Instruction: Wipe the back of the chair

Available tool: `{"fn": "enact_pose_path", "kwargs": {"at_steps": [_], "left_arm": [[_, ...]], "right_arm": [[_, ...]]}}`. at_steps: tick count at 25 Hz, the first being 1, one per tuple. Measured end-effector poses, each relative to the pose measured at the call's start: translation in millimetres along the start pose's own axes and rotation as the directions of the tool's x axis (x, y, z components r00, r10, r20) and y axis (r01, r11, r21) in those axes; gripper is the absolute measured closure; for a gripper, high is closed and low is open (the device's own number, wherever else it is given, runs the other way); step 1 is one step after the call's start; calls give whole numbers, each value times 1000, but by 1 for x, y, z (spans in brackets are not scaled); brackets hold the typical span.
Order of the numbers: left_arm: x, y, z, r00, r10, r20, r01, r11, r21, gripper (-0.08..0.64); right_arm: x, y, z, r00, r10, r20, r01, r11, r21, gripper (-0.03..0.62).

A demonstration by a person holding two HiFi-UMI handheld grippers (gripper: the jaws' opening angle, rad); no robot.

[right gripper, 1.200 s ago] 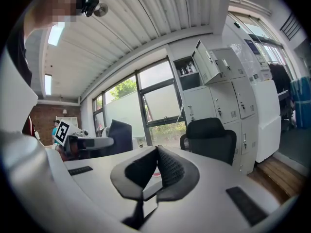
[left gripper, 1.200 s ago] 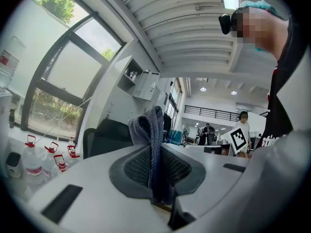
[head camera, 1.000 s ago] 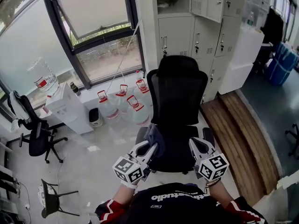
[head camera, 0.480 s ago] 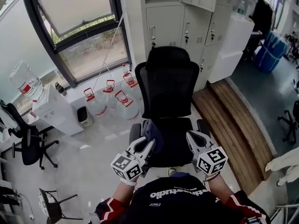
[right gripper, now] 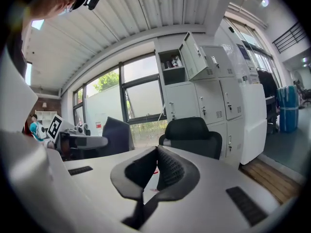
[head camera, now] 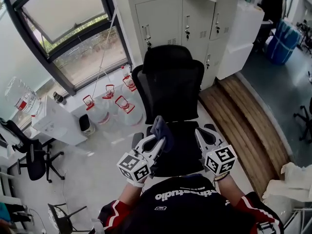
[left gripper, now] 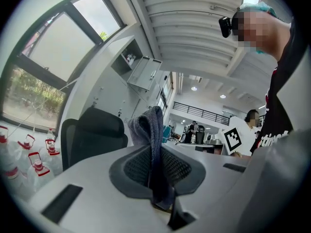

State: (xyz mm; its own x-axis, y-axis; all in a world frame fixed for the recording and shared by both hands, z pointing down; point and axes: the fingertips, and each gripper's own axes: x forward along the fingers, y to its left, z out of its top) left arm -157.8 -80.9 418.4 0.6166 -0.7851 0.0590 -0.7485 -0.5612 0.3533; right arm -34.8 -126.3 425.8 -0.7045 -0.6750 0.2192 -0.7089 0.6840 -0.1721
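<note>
Over the front edge of the chair's seat (head camera: 184,152), both tools hover close to the person's body. The left hand-held gripper (head camera: 157,149) is clamped on a grey-blue cloth (left gripper: 152,144), which stands up in a fold above the jaws and hangs a short tail below them. The right hand-held gripper (right gripper: 156,152) has its jaws pressed together with nothing between them.

Beyond the seat rises the black mesh backrest (head camera: 168,89), its front facing the person and well apart from the cloth. On the floor past it stand water bottles (head camera: 105,110), near grey lockers (head camera: 161,16).

Wiping looks not yet begun, so the step in hand is the reach. It would go best to carry the cloth across the seat to the backrest's upper edge and press the folded bulge flat on the mesh, keeping the jaw tips off it. Overlapping strokes should then run from one side edge to the other, working downward.

An office chair like this probably swivels or rolls under a push, so the free right tool could brace a side edge. Pressure should stay light, since mesh gives and could drag the cloth out of the pinch.
</note>
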Motion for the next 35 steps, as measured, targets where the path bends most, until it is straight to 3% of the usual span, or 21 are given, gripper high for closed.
{"fn": "enact_pose_path", "kwargs": {"at_steps": [7,15,20,26,30,35], "left_arm": [[102,25,3,997,-62,-45,62,998,-13,505],[234,50,-14,977,-166,-131,162,986,-42,505],[321,67,-22,965,-206,-165,208,978,-2,505],[415,92,-35,945,-251,-211,262,965,29,505],[468,112,-60,921,-276,-276,296,955,32,505],[527,154,-91,910,-245,-335,266,964,18,505]], "right_arm": [[34,-86,14,999,-51,0,51,999,11,578],[56,-186,14,991,-133,-6,133,990,40,578],[61,-240,6,986,-167,-26,169,983,76,578],[70,-290,-1,982,-186,-44,190,976,110,578],[76,-314,0,979,-198,-42,202,972,125,578],[79,-327,-3,974,-215,-65,222,968,118,578]]}}
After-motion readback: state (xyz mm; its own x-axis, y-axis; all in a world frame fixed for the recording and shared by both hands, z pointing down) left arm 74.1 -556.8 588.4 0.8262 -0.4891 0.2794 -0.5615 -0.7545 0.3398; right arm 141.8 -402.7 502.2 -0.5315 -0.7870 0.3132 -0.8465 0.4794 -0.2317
